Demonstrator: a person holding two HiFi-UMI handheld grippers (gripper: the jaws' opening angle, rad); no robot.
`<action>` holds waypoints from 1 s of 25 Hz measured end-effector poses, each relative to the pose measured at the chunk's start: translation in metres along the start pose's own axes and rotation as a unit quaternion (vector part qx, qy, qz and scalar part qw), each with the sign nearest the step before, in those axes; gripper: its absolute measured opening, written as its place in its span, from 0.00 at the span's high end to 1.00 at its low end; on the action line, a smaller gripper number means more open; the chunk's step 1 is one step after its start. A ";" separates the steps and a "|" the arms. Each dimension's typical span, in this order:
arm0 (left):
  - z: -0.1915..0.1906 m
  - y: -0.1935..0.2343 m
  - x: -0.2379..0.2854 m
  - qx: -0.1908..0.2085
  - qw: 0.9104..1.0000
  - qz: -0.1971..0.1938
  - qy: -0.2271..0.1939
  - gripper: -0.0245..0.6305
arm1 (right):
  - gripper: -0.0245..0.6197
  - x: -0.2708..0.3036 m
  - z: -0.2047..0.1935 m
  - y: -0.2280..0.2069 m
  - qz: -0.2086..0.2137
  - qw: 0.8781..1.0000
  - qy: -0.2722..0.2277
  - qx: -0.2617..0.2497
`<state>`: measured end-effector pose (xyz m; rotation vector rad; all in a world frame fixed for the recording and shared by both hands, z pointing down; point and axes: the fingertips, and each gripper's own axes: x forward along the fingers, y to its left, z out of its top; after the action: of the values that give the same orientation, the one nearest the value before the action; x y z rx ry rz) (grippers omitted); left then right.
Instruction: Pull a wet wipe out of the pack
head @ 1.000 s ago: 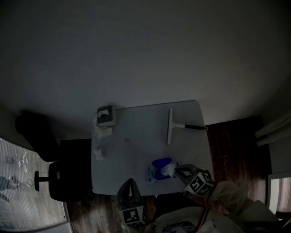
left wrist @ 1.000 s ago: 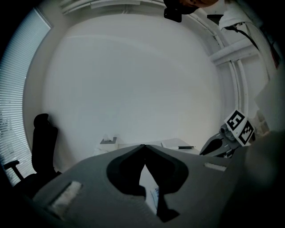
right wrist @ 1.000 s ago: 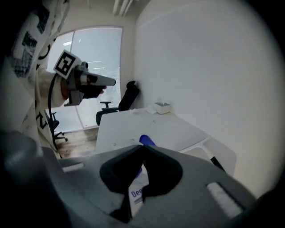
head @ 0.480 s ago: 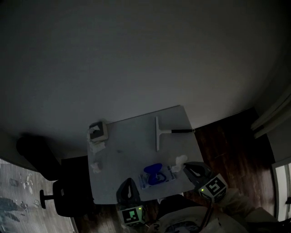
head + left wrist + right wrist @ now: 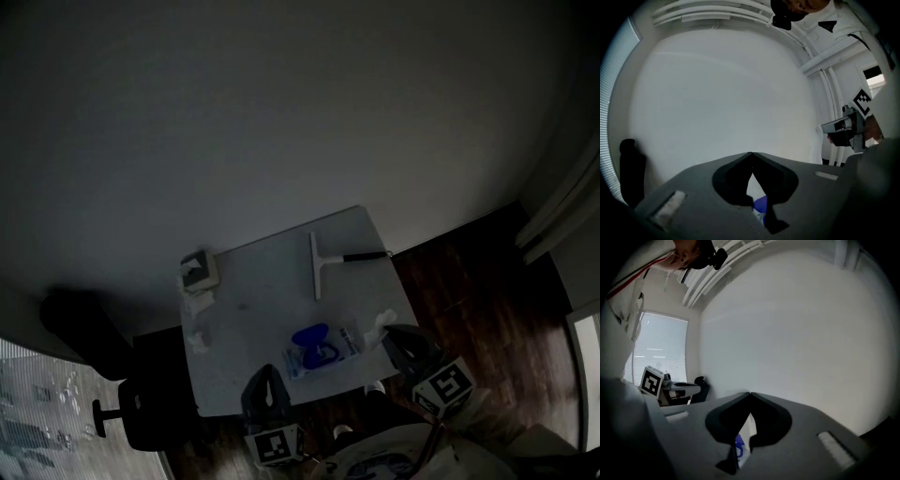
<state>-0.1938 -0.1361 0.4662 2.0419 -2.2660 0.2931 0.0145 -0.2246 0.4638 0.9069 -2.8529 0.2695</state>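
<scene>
The wet wipe pack lies flat near the table's front edge, its blue lid flipped open. My right gripper hangs above the table's right edge, beside the pack. It is shut on a white wet wipe that dangles from the closed tips. In the right gripper view the wipe shows as a pale strip under the tips, with the blue lid below. My left gripper hovers at the front edge left of the pack, its jaws shut with nothing visibly held.
A squeegee lies at the table's back right. A small white box sits at the back left, with crumpled wipes in front of it. An office chair stands left of the table.
My right gripper has risen and drawn to the right, away from the pack, carrying the wipe free. The left gripper has lifted slightly. The head view has shifted.
</scene>
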 end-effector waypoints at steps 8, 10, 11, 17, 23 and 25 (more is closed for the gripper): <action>-0.004 0.004 -0.075 0.012 0.999 -0.037 -0.022 0.96 | 0.95 -0.040 -0.011 0.072 -0.050 0.999 -0.011 -0.005; -0.005 0.007 -0.106 0.010 0.998 -0.048 -0.029 0.96 | 0.95 -0.056 -0.014 0.099 -0.065 0.998 -0.016 -0.007; -0.006 0.008 -0.123 0.010 0.998 -0.052 -0.033 0.96 | 0.95 -0.064 -0.016 0.113 -0.071 0.997 -0.018 -0.007; -0.013 0.021 -0.212 0.020 0.997 -0.066 -0.042 0.96 | 0.95 -0.108 -0.022 0.186 -0.098 0.995 -0.033 -0.009; -0.015 0.024 -0.252 0.014 0.996 -0.070 -0.044 0.96 | 0.95 -0.138 -0.025 0.218 -0.117 0.992 -0.033 -0.018; -0.015 0.022 -0.258 0.008 0.996 -0.071 -0.047 0.96 | 0.95 -0.146 -0.025 0.223 -0.119 0.992 -0.030 -0.019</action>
<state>-0.1880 0.1211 0.4309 2.2584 -2.1600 0.2107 0.0045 0.0407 0.4330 1.2540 -2.7543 0.1620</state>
